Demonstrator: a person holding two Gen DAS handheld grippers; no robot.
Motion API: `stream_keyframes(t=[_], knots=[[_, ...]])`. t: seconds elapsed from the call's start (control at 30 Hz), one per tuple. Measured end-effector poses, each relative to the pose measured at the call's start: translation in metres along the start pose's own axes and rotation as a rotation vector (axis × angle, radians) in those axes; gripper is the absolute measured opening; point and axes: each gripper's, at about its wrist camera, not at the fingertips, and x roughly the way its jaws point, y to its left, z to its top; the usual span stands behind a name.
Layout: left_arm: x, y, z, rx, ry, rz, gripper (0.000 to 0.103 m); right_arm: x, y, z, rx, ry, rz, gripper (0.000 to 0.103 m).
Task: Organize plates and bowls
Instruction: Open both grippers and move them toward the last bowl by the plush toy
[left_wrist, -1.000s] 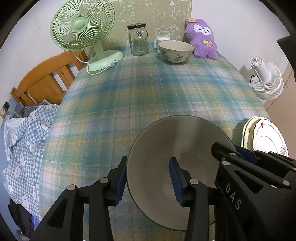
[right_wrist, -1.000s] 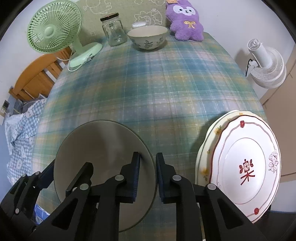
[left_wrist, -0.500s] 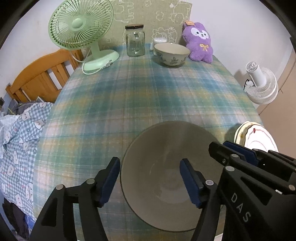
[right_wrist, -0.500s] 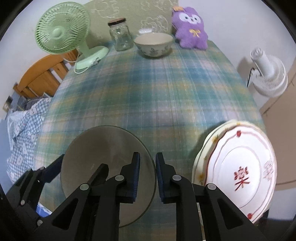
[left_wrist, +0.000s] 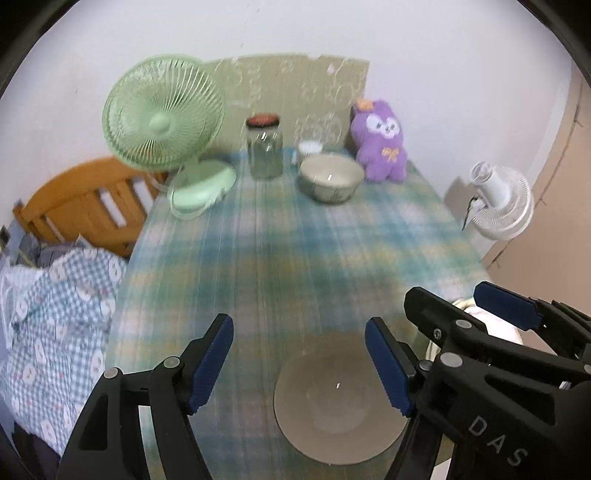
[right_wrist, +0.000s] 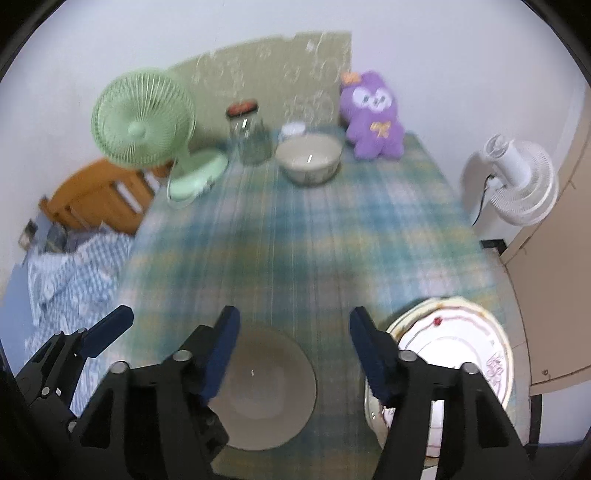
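Note:
A plain grey bowl (left_wrist: 338, 402) (right_wrist: 266, 391) rests on the checked tablecloth near the front edge. My left gripper (left_wrist: 298, 326) hangs above it with jaws opening and nothing between them. My right gripper (right_wrist: 294, 315) also hovers above the bowl, jaws opening and holding nothing; in the left wrist view it shows at the right (left_wrist: 447, 295). A stack of white plates (right_wrist: 461, 350), the top one with red decoration, lies at the front right beside the bowl. A patterned cream bowl (left_wrist: 330, 177) (right_wrist: 309, 158) stands at the far end of the table.
At the back stand a green desk fan (left_wrist: 162, 114), a glass jar (left_wrist: 264, 147) and a purple plush toy (left_wrist: 382, 144). A white fan (right_wrist: 517, 181) stands off the table's right edge. A wooden chair (left_wrist: 85, 206) and checked fabric (left_wrist: 51, 314) are at the left.
Both grippers have let go of the grey bowl's rim, spread their jaws wide and risen. The bowl stays on the table and looks smaller and lower in both views.

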Motion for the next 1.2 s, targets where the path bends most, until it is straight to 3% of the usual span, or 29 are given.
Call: stream_keyframes(t=[0.13,0.27,0.53,1.2], knots=[[-0.013,0.005,0.022,-0.003,-0.038,-0.047,0.076,-0.020,0.004,0.021,0.018,-0.043,0.000,0.067],[-0.022,0.006,0.042,0.027,-0.092,-0.040,0.076,-0.037,0.010,0.042,0.000,-0.118,-0.024,0.067],[-0.005,0.001,0.077,-0.009,-0.115,-0.050,0.074,-0.030,0.008,0.081,-0.040,-0.163,-0.038,0.067],[0.128,-0.038,0.166,-0.040,-0.057,0.078,0.070,0.106,-0.051,0.192,-0.096,-0.118,0.022,0.067]])
